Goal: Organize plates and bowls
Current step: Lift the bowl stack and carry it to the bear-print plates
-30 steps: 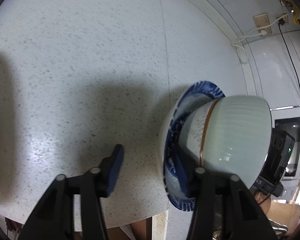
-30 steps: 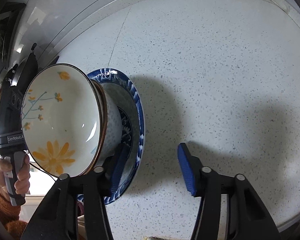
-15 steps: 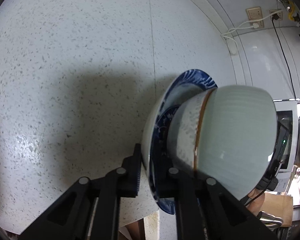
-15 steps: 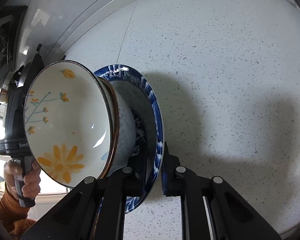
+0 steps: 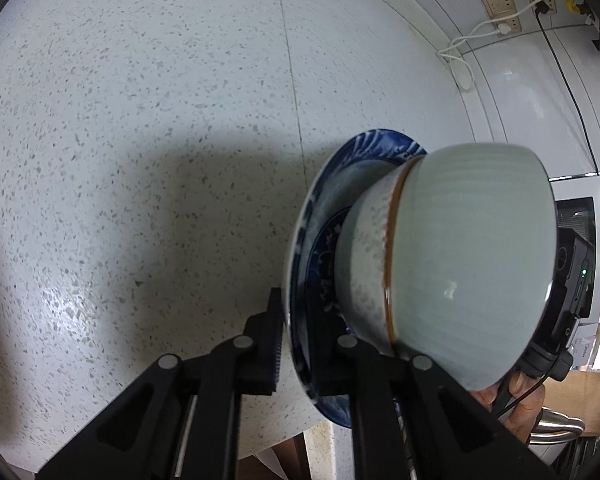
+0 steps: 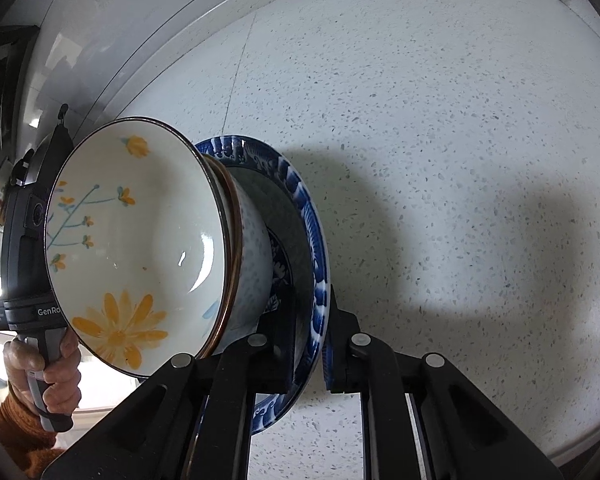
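Plate point(image 5: 312, 240) with blue rim carries two nested bowls, and you have it pinched from both sides: in the left wrist view it sits right of centre, its rim running down between the pads of your left gripper point(image 5: 296, 344), and in the right wrist view it stands left of centre with its rim clamped in your right gripper point(image 6: 312, 344). Both sets of jaws are narrow, closed on the plate's rim and nothing else. The speckled bowl point(image 6: 252, 256) rests in the plate's well, and the flower bowl point(image 6: 140, 240), pale green outside, is nested in it with a brown rim line showing between them. Below lies the counter point(image 5: 140, 160), with the stack's shadow spread across it; whether the plate touches the surface or hangs just clear I cannot tell. In the right wrist view your left hand point(image 6: 48, 372) grips its handle at the lower left. Sockets and cables point(image 5: 500, 16) sit at the upper right of the left view. This looks like the carrying step: the stack is gathered and gripped, ready to move to its place. Next you need an even lift with both hands, keeping the plate flat so the bowls do not slide, since only the rim is held.
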### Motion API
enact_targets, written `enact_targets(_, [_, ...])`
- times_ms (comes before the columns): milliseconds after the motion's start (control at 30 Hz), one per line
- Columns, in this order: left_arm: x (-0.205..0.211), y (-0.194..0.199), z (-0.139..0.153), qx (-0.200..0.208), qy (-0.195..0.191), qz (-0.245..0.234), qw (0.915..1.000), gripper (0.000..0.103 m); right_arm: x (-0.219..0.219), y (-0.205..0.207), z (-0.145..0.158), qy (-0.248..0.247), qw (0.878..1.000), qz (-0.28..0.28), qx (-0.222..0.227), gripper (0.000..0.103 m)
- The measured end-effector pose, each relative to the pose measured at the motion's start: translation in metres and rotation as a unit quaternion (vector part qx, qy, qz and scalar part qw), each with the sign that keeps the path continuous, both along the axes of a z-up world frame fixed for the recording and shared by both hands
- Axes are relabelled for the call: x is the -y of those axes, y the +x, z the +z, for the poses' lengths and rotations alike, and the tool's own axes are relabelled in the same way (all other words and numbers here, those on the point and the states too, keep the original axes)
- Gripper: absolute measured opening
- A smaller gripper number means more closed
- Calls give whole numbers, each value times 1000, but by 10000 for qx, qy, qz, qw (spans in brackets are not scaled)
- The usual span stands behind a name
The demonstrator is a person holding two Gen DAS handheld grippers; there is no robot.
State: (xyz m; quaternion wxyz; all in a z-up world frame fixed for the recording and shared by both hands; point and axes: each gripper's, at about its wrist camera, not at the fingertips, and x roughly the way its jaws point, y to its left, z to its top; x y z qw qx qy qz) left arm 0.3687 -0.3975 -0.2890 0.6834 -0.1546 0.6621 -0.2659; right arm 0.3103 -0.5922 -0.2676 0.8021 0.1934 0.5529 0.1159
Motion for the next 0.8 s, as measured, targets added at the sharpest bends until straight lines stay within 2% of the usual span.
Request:
enact_targets(267, [-4, 1, 18, 205, -179, -95, 9996, 10, -7, -4, 23, -244, 9995, -162, 138, 11])
enact_targets(467, [-29, 4, 53, 506, -310, 32, 9982, 11, -23, -6, 52, -271, 9988, -170, 375, 11])
enact_targets(667, [-102, -3, 105, 921, -278, 458, 9943, 11, -77, 2, 96, -212, 9967, 232, 753, 11])
enact_targets(800, [-167, -11, 126, 1087, -85, 797, 9908, 12, -139, 11, 111, -78, 9930, 711, 942, 11])
